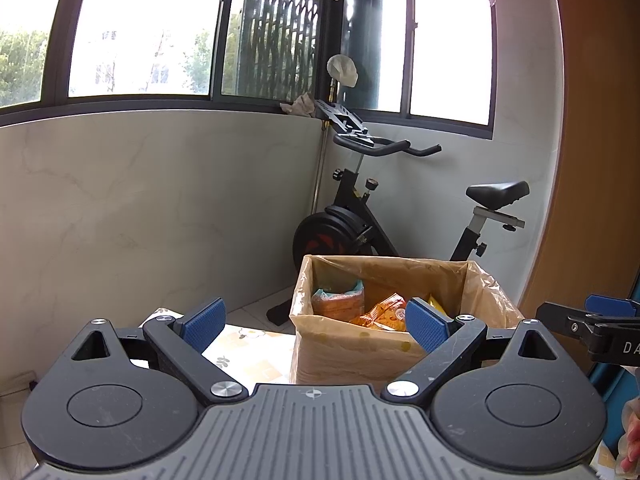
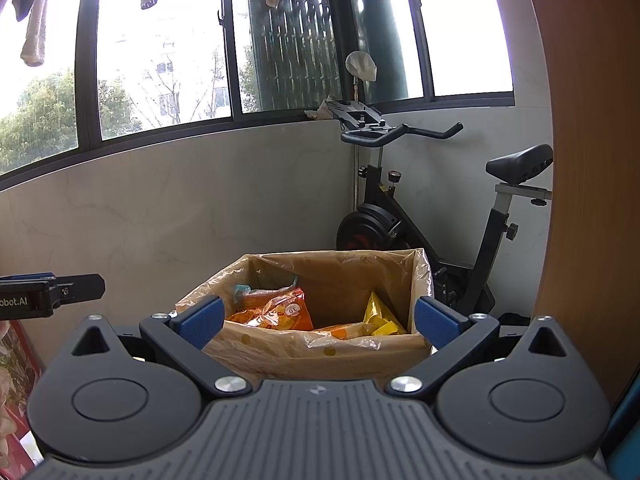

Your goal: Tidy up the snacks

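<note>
A cardboard box [image 1: 352,360] [image 2: 320,360] lined with a clear plastic bag stands just ahead of both grippers. Inside lie orange snack packets [image 1: 380,314] [image 2: 276,312], a packet with a teal top [image 1: 338,298], and a yellow packet [image 2: 380,314]. My left gripper [image 1: 314,322] is open and holds nothing, its blue pads spread before the box's near left side. My right gripper [image 2: 318,318] is open too, empty, with its pads straddling the box's near wall. Each gripper shows at the edge of the other's view.
The box rests on a table with a floral cloth [image 1: 248,356]. Behind it stands a black exercise bike [image 1: 400,216] [image 2: 440,216] against a pale marble wall under large windows. A wooden panel [image 2: 592,160] rises on the right. A red item [image 2: 16,360] lies low left.
</note>
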`<state>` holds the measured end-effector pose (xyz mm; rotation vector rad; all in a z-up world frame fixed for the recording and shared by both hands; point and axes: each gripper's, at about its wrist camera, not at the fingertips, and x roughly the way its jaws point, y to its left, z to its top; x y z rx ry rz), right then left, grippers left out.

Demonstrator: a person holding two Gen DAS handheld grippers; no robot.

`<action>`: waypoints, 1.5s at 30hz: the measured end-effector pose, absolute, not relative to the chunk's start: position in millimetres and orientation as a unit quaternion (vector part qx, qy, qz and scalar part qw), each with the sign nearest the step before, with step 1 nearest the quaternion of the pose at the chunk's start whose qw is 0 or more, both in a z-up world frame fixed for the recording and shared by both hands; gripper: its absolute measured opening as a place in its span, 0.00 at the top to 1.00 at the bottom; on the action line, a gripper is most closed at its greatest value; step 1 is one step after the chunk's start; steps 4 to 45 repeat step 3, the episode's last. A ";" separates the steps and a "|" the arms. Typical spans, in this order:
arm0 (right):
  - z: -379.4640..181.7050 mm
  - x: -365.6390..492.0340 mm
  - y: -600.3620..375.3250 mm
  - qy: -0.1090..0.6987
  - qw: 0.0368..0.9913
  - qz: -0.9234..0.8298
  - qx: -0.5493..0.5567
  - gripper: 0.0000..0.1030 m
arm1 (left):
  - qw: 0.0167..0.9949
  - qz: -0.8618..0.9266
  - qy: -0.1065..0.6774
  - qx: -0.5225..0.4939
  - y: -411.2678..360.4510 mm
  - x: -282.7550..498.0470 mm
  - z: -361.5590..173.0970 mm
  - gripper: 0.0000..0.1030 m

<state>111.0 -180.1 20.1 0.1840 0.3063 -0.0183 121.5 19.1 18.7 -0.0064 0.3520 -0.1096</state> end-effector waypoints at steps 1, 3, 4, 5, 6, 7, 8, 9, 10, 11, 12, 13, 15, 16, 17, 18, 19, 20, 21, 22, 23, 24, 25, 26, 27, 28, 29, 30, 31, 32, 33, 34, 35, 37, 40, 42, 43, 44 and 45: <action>20.2 111.0 -180.0 0.153 0.984 -0.009 0.092 0.00 | 0.983 -0.054 0.175 -0.003 18.9 121.5 18.8 0.05; 19.2 111.3 -179.3 0.153 0.984 -0.009 0.091 0.00 | 0.983 -0.054 0.175 -0.004 19.3 121.7 18.7 0.05; 19.2 111.3 -179.3 0.153 0.984 -0.009 0.091 0.00 | 0.983 -0.054 0.175 -0.004 19.3 121.7 18.7 0.05; 19.2 111.3 -179.3 0.153 0.984 -0.009 0.091 0.00 | 0.983 -0.054 0.175 -0.004 19.3 121.7 18.7 0.05; 19.2 111.3 -179.3 0.153 0.984 -0.009 0.091 0.00 | 0.983 -0.054 0.175 -0.004 19.3 121.7 18.7 0.05; 19.2 111.3 -179.3 0.153 0.984 -0.009 0.091 0.00 | 0.983 -0.054 0.175 -0.004 19.3 121.7 18.7 0.05; 19.2 111.3 -179.3 0.153 0.984 -0.009 0.091 0.00 | 0.983 -0.054 0.175 -0.004 19.3 121.7 18.7 0.05; 19.2 111.3 -179.3 0.153 0.984 -0.009 0.091 0.00 | 0.983 -0.054 0.175 -0.004 19.3 121.7 18.7 0.05; 19.2 111.3 -179.3 0.153 0.984 -0.009 0.091 0.00 | 0.983 -0.054 0.175 -0.004 19.3 121.7 18.7 0.05; 19.2 111.3 -179.3 0.153 0.984 -0.009 0.091 0.00 | 0.983 -0.054 0.175 -0.004 19.3 121.7 18.7 0.05; 19.2 111.3 -179.3 0.153 0.984 -0.009 0.091 0.00 | 0.983 -0.054 0.175 -0.004 19.3 121.7 18.7 0.05; 19.2 111.3 -179.3 0.153 0.984 -0.009 0.091 0.00 | 0.983 -0.054 0.175 -0.004 19.3 121.7 18.7 0.05; 19.2 111.3 -179.3 0.153 0.984 -0.009 0.091 0.00 | 0.983 -0.054 0.175 -0.004 19.3 121.7 18.7 0.05; 19.2 111.3 -179.3 0.153 0.984 -0.009 0.091 0.00 | 0.983 -0.054 0.175 -0.004 19.3 121.7 18.7 0.05; 19.2 111.3 -179.3 0.153 0.984 -0.009 0.091 0.00 | 0.983 -0.054 0.175 -0.004 19.3 121.7 18.7 0.05; 19.2 111.3 -179.3 0.153 0.984 -0.009 0.091 0.00 | 0.983 -0.054 0.175 -0.004 19.3 121.7 18.7 0.05; 19.2 111.3 -179.3 0.153 0.984 -0.009 0.091 0.00 | 0.983 -0.054 0.175 -0.004 19.3 121.7 18.7 0.05; 19.2 111.3 -179.3 0.153 0.984 -0.009 0.091 0.00 | 0.983 -0.054 0.175 -0.004 19.3 121.7 18.7 0.05; 19.2 111.3 -179.3 0.153 0.984 -0.009 0.091 0.00 | 0.983 -0.054 0.175 -0.004 19.3 121.7 18.7 0.05; 19.2 111.3 -179.3 0.153 0.984 -0.009 0.091 0.00 | 0.983 -0.054 0.175 -0.004 19.3 121.7 18.7 0.05; 19.2 111.3 -179.3 0.153 0.984 -0.009 0.091 0.00 | 0.983 -0.054 0.175 -0.004 19.3 121.7 18.7 0.05; 19.2 111.3 -179.3 0.153 0.984 -0.009 0.091 0.00 | 0.983 -0.054 0.175 -0.004 19.3 121.7 18.7 0.05; 19.2 111.3 -179.3 0.153 0.984 -0.009 0.091 0.00 | 0.983 -0.054 0.175 -0.004 19.3 121.7 18.7 0.05; 19.2 111.3 -179.3 0.153 0.984 -0.009 0.091 0.00 | 0.983 -0.054 0.175 -0.004 19.3 121.7 18.7 0.05; 19.2 111.3 -179.3 0.153 0.984 -0.009 0.091 0.00 | 0.983 -0.054 0.175 -0.004 19.3 121.7 18.7 0.05; 19.2 111.3 -179.3 0.153 0.984 -0.009 0.091 0.00 | 0.983 -0.054 0.175 -0.004 19.3 121.7 18.7 0.05; 19.2 111.3 -179.3 0.153 0.984 -0.009 0.091 0.00 | 0.983 -0.054 0.175 -0.004 19.3 121.7 18.7 0.05; 19.2 111.3 -179.3 0.153 0.984 -0.009 0.091 0.00 | 0.983 -0.054 0.175 -0.004 19.3 121.7 18.7 0.05; 19.2 111.3 -179.3 0.153 0.984 -0.009 0.091 0.00 | 0.983 -0.054 0.175 -0.004 19.3 121.7 18.7 0.05; 19.2 111.3 -179.3 0.153 0.984 -0.009 0.091 0.00 | 0.983 -0.054 0.175 -0.004 19.3 121.7 18.7 0.05; 19.2 111.3 -179.3 0.153 0.984 -0.009 0.091 0.00 | 0.983 -0.054 0.175 -0.004 19.3 121.7 18.7 0.05; 19.2 111.3 -179.3 0.153 0.984 -0.009 0.091 0.00 | 0.983 -0.054 0.175 -0.004 19.3 121.7 18.7 0.05; 19.2 111.3 -179.3 0.153 0.984 -0.009 0.091 0.00 | 0.983 -0.054 0.175 -0.004 19.3 121.7 18.7 0.05; 19.2 111.3 -179.3 0.153 0.984 -0.009 0.091 0.00 | 0.983 -0.054 0.175 -0.004 19.3 121.7 18.7 0.05; 19.2 111.3 -179.3 0.153 0.984 -0.009 0.091 0.00 | 0.983 -0.054 0.175 -0.004 19.3 121.7 18.7 0.05; 19.2 111.3 -179.3 0.153 0.984 -0.009 0.091 0.00 | 0.983 -0.054 0.175 -0.004 19.3 121.7 18.7 0.05; 19.2 111.3 -179.3 0.153 0.984 -0.009 0.091 0.00 | 0.983 -0.054 0.175 -0.004 19.3 121.7 18.7 0.05; 19.2 111.3 -179.3 0.153 0.984 -0.009 0.091 0.00 | 0.983 -0.054 0.175 -0.004 19.3 121.7 18.7 0.05; 19.2 111.3 -179.3 0.153 0.984 -0.009 0.091 0.00 | 0.983 -0.054 0.175 -0.004 19.3 121.7 18.7 0.05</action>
